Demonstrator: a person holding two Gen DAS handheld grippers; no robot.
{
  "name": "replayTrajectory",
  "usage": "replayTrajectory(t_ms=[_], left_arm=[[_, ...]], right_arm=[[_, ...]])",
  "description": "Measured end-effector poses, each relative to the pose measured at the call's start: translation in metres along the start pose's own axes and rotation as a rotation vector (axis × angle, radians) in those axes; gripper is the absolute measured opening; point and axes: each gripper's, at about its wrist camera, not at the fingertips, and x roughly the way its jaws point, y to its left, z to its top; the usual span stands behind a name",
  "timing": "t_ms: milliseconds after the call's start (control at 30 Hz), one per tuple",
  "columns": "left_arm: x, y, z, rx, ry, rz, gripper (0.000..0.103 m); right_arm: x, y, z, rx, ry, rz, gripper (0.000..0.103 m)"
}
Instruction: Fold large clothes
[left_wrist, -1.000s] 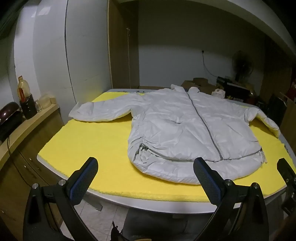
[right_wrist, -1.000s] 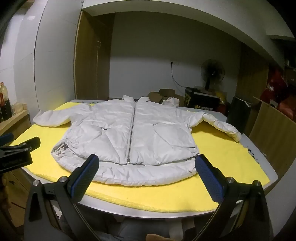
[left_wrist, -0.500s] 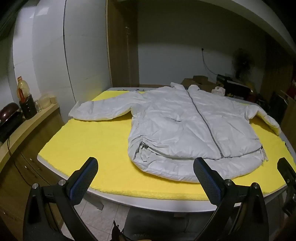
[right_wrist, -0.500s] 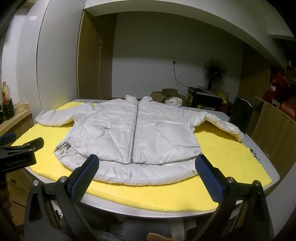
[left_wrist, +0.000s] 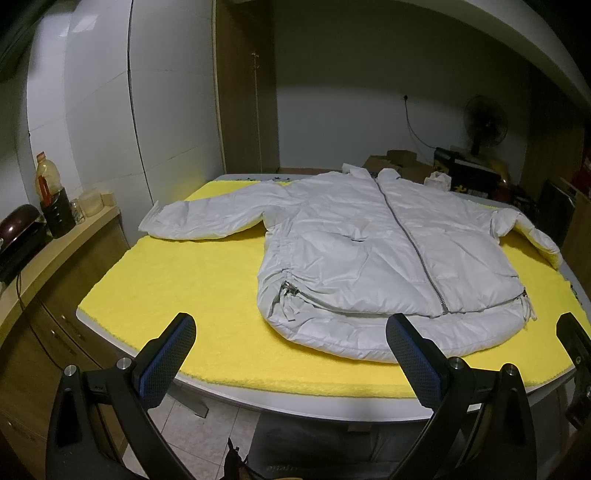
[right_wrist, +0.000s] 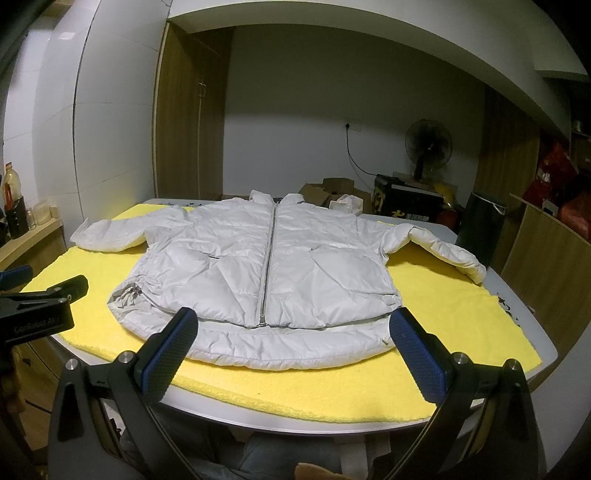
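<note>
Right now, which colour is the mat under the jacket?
Bright yellow mat, clearest in the right wrist view, under the pale grey-white jacket.

Looks like a lived-in home, dining or utility room: wooden wardrobe doors (right_wrist: 192, 122), side counter (left_wrist: 44, 243) with oil bottle (left_wrist: 47, 181) and jars, standing fan (right_wrist: 428, 146), cardboard boxes (right_wrist: 332, 190), table (right_wrist: 517, 306) under yellow padding (right_wrist: 443, 314).

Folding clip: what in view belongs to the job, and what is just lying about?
Job:
white jacket, spread flat, zipped
yellow mat under it
left tongs, open
right tongs, open

Lying about:
fan
cardboard boxes
bottle
</note>
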Motion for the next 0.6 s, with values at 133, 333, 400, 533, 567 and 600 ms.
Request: replayTrajectory(t_ms=[133,333,400,533,567,600], left_arm=[[0.0001,0.0012,0.0002,-0.002,0.0,0.001,0.103],[-0.0005,0.0017,0.0003,-0.003,-0.001,0.0,0.103],[-0.0003,0.0021,0.0006,-0.003,0.0,0.0,0.103],[-0.0002,0.0021,0.0001,-0.004,0.0,0.001,0.103],[-0.0004,0.0019,-0.0002,-0.003,0.001,0.001,0.103],[-0.0008,0.0022,-0.0003,-0.002,0.001,0.001,0.103]], right_arm=[[0.0004,0.0009,0.0001,-0.001,0.004,0.006,0.103],[0.0007,0.0022,0.0001,-0.003,0.004,0.005,0.103],[0.0007,0.0022,0.0009,-0.004,0.003,0.006,0.103],[0.0006,0.0021,0.0011,-0.002,0.004,0.006,0.103],[0.0002,0.0022,0.0014,-0.001,0.006,0.006,0.103],[-0.0006,0.0024,0.0001,-0.001,0.003,0.005,0.103]])
